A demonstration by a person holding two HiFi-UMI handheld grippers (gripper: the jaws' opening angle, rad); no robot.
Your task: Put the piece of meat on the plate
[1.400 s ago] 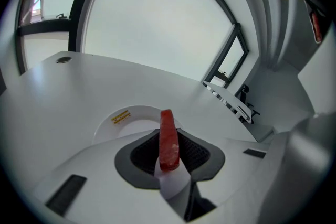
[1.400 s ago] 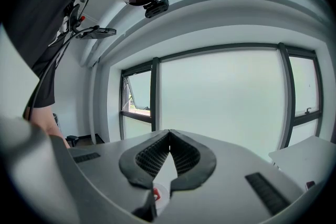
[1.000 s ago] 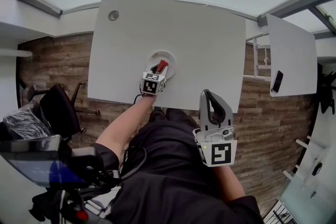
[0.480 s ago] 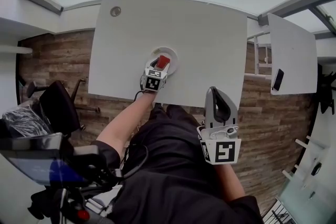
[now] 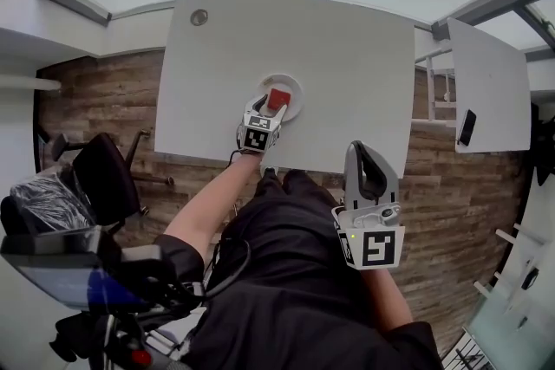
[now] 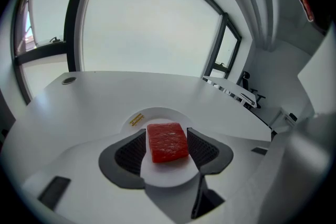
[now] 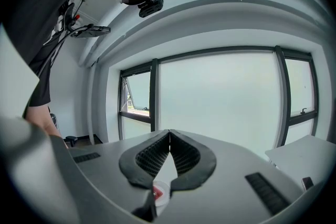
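A red piece of meat (image 6: pixel 167 142) lies flat on a small white plate (image 6: pixel 157 114) on the white table (image 5: pixel 347 56). My left gripper (image 6: pixel 166 136) is down at the plate with a pad on either side of the meat. Its jaws have just been opening and now stand open, no longer pressing the meat. From the head view the meat (image 5: pixel 277 99) shows on the plate (image 5: pixel 295 87) just beyond the left gripper (image 5: pixel 270 107). My right gripper (image 5: pixel 361 150) hovers at the table's near edge, shut and holding nothing; its own view (image 7: pixel 169 136) shows the tips touching.
A round grommet (image 5: pixel 199 16) sits at the table's far left corner. A second white table (image 5: pixel 486 91) with a dark phone (image 5: pixel 468 126) stands to the right. An office chair (image 5: pixel 104 178) is on the wooden floor at the left. Windows lie beyond the table.
The left jaws have spread apart and let go of the meat, which went from tilted in the grip to lying flat on the plate. The right gripper has stayed put.
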